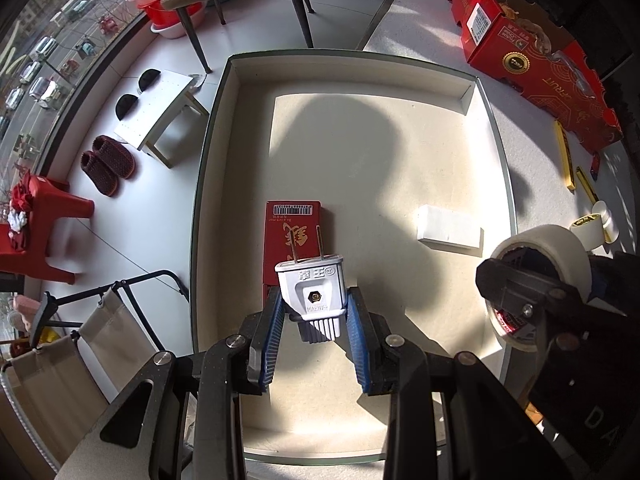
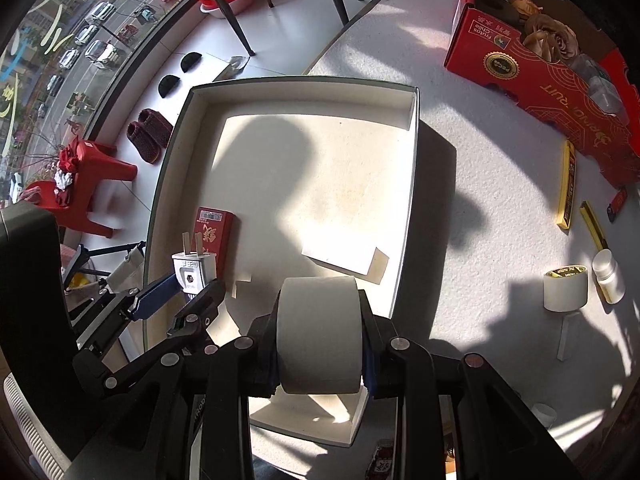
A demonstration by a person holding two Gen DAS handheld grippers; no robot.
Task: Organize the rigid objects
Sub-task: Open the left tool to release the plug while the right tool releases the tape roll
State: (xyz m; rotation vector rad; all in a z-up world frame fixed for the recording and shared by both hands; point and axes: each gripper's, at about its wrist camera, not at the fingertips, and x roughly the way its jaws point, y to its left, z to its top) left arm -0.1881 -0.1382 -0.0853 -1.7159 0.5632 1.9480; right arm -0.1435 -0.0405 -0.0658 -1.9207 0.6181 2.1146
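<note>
We noted the left gripper (image 1: 314,316) clamped on a white plug (image 1: 312,294), prongs pointing away, above the shallow box (image 1: 224,128) and the red packet (image 1: 294,236) lying in it. The right gripper (image 2: 320,340) gripped a tape roll (image 2: 319,334) over the box's near right corner. A white carton (image 1: 448,232) lay inside.

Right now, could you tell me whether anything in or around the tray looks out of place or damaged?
Nothing looks damaged or spilled. The red box and white box lie flat in the tray; yellow bars and a small tape roll wait outside.
</note>
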